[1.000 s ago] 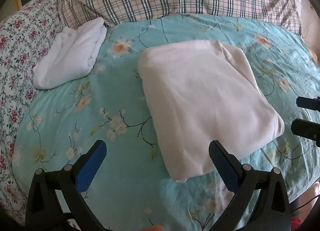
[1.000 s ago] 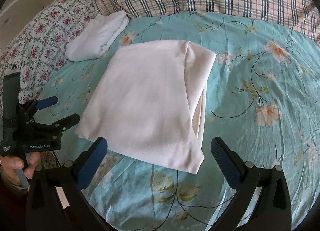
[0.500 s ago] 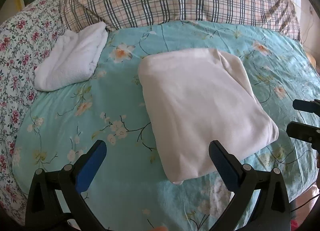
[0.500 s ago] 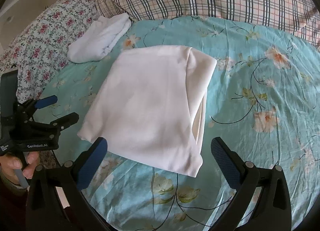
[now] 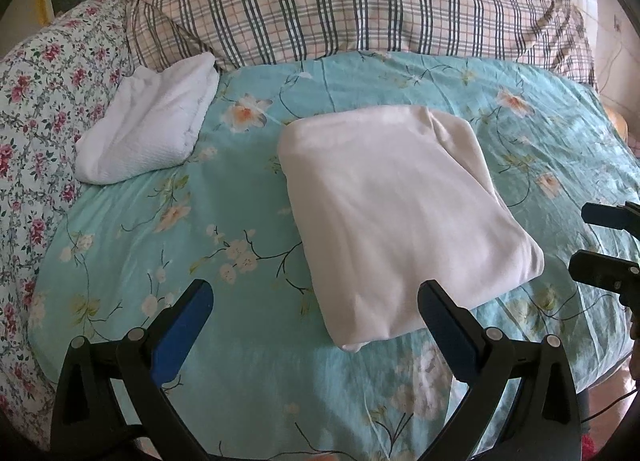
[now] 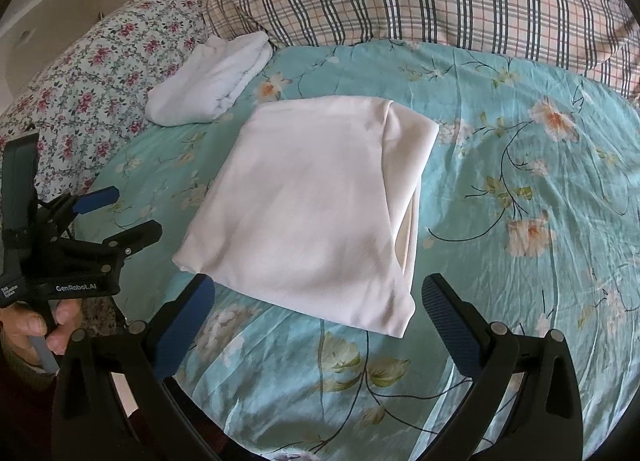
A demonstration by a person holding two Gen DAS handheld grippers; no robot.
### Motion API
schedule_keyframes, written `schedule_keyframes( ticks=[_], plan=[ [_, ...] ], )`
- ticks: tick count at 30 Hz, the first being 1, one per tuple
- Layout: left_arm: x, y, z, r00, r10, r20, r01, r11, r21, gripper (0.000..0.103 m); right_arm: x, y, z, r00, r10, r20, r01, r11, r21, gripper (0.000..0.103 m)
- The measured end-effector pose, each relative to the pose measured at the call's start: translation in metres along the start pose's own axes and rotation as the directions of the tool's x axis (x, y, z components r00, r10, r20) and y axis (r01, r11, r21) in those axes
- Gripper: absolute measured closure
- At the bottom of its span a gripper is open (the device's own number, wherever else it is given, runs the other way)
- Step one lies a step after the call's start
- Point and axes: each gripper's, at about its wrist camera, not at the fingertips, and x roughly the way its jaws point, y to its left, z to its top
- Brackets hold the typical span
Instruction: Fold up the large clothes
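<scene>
Near the folded cream garment, your left gripper and right gripper hang wide, holding nothing; snag its loose layered edge and you'll likely undo the fold.

A folded white garment lies flat on the bed, whose sheet is turquoise with flowers. The left gripper hangs wide apart just before its near edge, holding nothing. A smaller folded white cloth rests well apart beside a plaid pillow, and the right gripper shows at the right edge, spread apart
</scene>
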Motion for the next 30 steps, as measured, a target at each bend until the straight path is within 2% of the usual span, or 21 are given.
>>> schedule_keyframes(
  ticks=[30],
  plan=[
    [-0.0083, -0.0021, -0.0013, 1.000, 0.009, 0.012, -0.009, 1.000, 0.009, 0.001, -0.0028, 0.0055, -0.0010, 1.000, -0.006, 0.006, 0.006, 1.000, 0.000, 0.000]
  ],
)
